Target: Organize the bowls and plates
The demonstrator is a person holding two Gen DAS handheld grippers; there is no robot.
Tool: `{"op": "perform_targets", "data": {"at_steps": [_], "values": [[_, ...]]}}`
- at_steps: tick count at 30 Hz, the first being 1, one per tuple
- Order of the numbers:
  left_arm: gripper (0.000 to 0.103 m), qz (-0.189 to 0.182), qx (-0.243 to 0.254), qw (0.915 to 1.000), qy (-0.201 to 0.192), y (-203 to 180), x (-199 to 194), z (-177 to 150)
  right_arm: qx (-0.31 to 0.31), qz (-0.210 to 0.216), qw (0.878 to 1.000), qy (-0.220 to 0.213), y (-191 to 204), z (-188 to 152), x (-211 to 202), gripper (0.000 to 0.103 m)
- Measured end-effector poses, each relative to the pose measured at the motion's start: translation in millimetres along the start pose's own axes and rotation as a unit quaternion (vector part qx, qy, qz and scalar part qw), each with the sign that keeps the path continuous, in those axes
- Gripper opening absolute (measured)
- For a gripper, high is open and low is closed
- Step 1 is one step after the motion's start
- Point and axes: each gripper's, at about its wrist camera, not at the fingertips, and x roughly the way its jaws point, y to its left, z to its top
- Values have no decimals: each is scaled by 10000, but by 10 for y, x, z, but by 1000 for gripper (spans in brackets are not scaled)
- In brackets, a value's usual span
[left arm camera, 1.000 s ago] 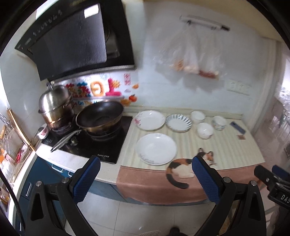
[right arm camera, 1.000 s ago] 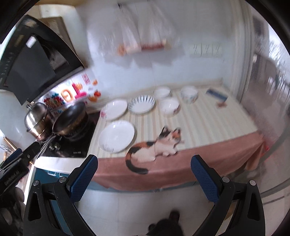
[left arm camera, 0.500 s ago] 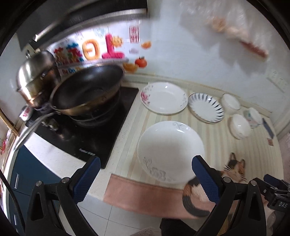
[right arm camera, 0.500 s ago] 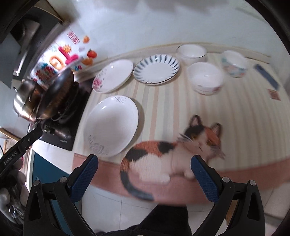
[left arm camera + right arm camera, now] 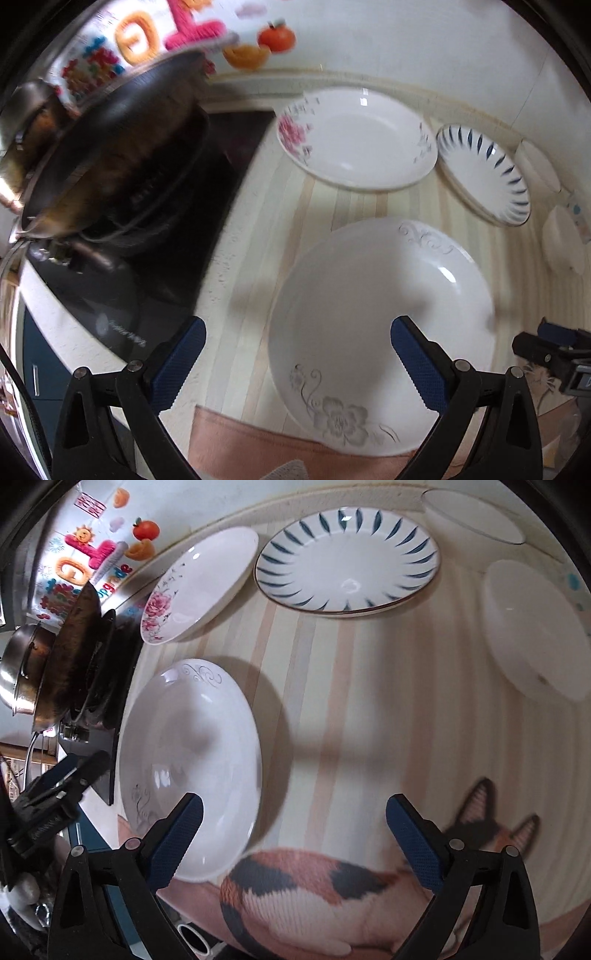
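I am holding my left gripper (image 5: 295, 363) low over the front edge of the counter, pointing forward and down, and its blue fingers (image 5: 177, 363) are standing wide apart, gripping nothing. Its right finger is hanging above the large white plate with grey flowers (image 5: 380, 314), and the left finger is over the striped mat (image 5: 251, 314) beside the plate; I cannot tell if anything is touching. I am holding my right gripper (image 5: 293, 843) in the same pose, also spread wide and empty. Its left finger is overlapping the near rim of the same plate (image 5: 192, 746), and its right finger is over the cat picture (image 5: 314, 893) on the mat.

Behind this plate, the white plate with pink flowers (image 5: 354, 140) is lying near the wall, and the blue-patterned plate (image 5: 347, 561) is just beside it on the right. Further right, two white bowls (image 5: 532, 631) are standing, one near the wall and one closer to me; a third bowl with blue marks is showing only a little at the picture's edge.

On the left, a dark wok (image 5: 110, 147) is sitting on the black cooktop (image 5: 155, 288), and a steel pot (image 5: 22, 664) is standing behind it. Colourful stickers (image 5: 147, 33) are on the wall.
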Motion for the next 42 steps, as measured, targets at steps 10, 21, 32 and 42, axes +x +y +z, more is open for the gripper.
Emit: {"op": "perform_targets", "data": {"at_steps": [10, 21, 32, 42], "values": [[91, -531, 79, 9960, 710, 86, 460, 64, 56, 257, 9993, 267, 201, 128, 418, 65], [43, -663, -24, 9942, 849, 143, 513, 91, 42, 519, 9983, 270, 295, 157, 541, 23], [42, -696, 157, 9943, 796, -190, 324, 35, 270, 537, 9979, 228, -33, 24, 243, 23], [41, -1040, 486, 9908, 723, -842, 117, 25, 684, 446, 9967, 14, -670, -175, -306, 23]]}}
